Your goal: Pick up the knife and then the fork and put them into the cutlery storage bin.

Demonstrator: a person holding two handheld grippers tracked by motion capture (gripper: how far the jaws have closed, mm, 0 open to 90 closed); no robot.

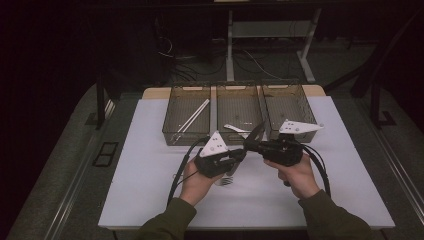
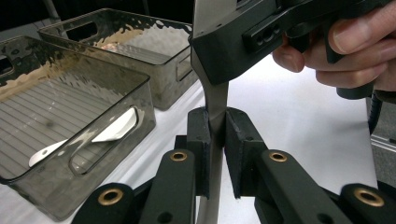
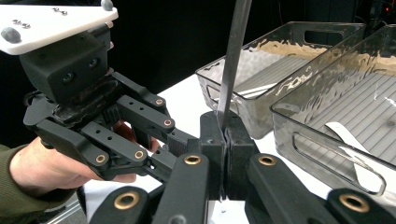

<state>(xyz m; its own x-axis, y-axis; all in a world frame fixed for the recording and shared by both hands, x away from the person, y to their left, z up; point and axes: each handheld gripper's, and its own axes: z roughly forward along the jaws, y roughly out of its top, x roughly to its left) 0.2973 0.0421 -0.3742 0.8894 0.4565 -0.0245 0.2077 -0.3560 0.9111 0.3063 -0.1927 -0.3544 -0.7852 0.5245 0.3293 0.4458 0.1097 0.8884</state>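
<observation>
Both grippers meet over the near middle of the white table [image 1: 150, 190], and the step in hand looks like a handover of a metal fork [image 1: 226, 180] from one tool to the other. In the left gripper view the left gripper [image 2: 215, 140] has its jaws pressed narrow on the flat grey handle, which rises straight toward twelve o'clock into the other tool. In the right gripper view the right gripper [image 3: 225, 140] is likewise clamped tight on the same strip, the left one sitting at about nine o'clock from it. From the high view the tines hang just below the left gripper, at roughly six o'clock. With both tools gripping, the next move probably calls for one of them to let go while the other keeps a firm hold, then carries the fork up toward twelve o'clock, where three clear bins [image 1: 239, 112] stand in a row. The left bin [image 1: 186, 117] holds white chopsticks [image 1: 194, 115], the middle one a white utensil [image 1: 235, 128]. The room beyond is dark, with a desk frame [image 1: 270, 30] and loose cables on the floor at twelve o'clock
</observation>
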